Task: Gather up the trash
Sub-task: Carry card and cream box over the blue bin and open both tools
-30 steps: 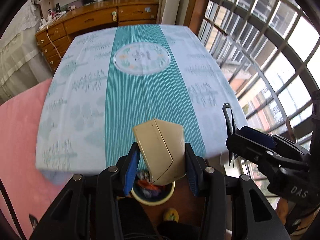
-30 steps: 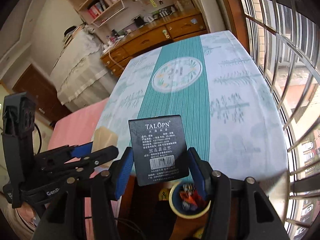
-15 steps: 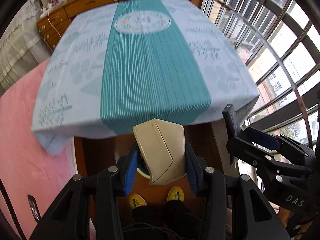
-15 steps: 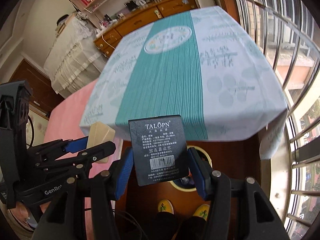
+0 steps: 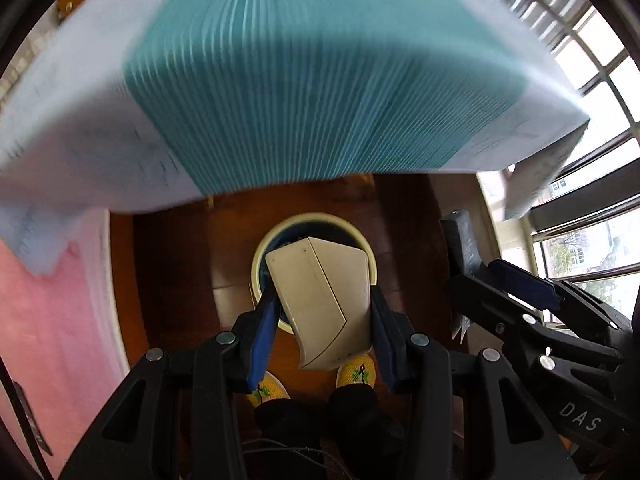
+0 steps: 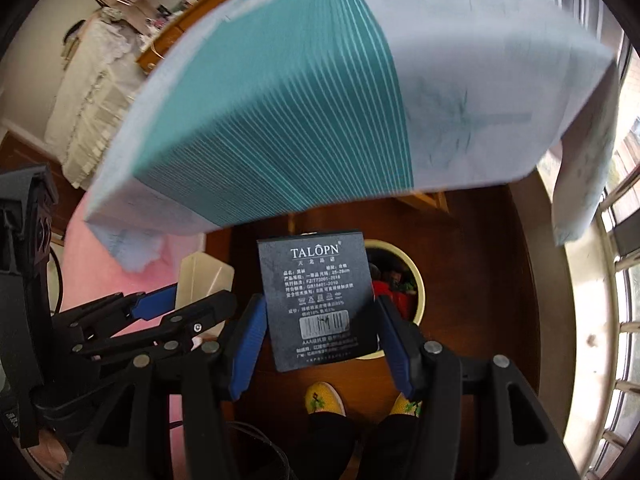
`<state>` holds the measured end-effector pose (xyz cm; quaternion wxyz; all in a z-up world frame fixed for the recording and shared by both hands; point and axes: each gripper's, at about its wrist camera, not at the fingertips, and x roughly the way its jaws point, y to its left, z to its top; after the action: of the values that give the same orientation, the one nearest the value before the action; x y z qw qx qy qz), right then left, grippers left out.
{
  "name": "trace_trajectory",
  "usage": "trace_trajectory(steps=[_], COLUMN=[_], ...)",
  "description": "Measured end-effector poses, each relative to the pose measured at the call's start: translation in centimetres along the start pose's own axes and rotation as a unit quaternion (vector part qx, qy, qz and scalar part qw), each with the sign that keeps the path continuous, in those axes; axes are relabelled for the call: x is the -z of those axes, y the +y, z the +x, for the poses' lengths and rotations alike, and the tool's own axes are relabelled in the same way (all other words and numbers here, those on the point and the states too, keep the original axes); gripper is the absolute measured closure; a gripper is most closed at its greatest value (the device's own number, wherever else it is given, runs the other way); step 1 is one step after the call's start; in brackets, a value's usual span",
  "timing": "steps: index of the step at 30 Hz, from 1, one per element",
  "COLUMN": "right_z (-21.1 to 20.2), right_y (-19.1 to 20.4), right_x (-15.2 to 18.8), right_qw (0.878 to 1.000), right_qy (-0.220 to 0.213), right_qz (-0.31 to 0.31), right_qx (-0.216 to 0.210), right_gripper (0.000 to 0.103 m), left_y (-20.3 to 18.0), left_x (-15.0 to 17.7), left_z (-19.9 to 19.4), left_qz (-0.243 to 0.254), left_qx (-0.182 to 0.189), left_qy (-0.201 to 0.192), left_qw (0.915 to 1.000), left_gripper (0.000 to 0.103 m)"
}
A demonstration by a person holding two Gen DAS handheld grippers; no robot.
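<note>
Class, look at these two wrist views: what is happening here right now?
A person is clearing trash with two tools. The left hand-held gripper is shut on a beige folded card, and the right hand-held gripper is shut on a black TALOPN packet. Both hang above a cream bin on the wooden floor by the table's edge. Nothing is released yet.

A bench fills the upper half of both views, draped in a pale blue cloth with a teal striped band down its middle. Dark wooden floor lies below it. Yellow slippers show at the bottom centre. Pink bedding sits at the left, barred windows at the right, and a wooden dresser at the upper left.
</note>
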<state>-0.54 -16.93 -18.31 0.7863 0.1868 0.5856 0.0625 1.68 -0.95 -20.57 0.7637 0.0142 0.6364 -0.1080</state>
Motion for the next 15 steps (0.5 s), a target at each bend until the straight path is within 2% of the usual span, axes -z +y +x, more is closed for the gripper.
trace_trajectory(steps=[9, 15], right_z=[9.5, 13.8], right_y=[-3.4, -4.5], right_x=[2.7, 4.0], right_qw=[0.999, 0.999], right_qy=[0.018, 0.021], right_qz=[0.026, 0.027], right_qx=[0.020, 0.029], right_gripper=[0.048, 0.048], left_y=[2.9, 3.3], left_x=[2.5, 2.7], left_z=[10.0, 14.3], left_qz=[-0.028, -0.031], left_qx=[-0.008, -0.021], left_qy=[0.023, 0.020], left_qw=[0.9993, 0.9991], left_gripper=[0.061, 0.061])
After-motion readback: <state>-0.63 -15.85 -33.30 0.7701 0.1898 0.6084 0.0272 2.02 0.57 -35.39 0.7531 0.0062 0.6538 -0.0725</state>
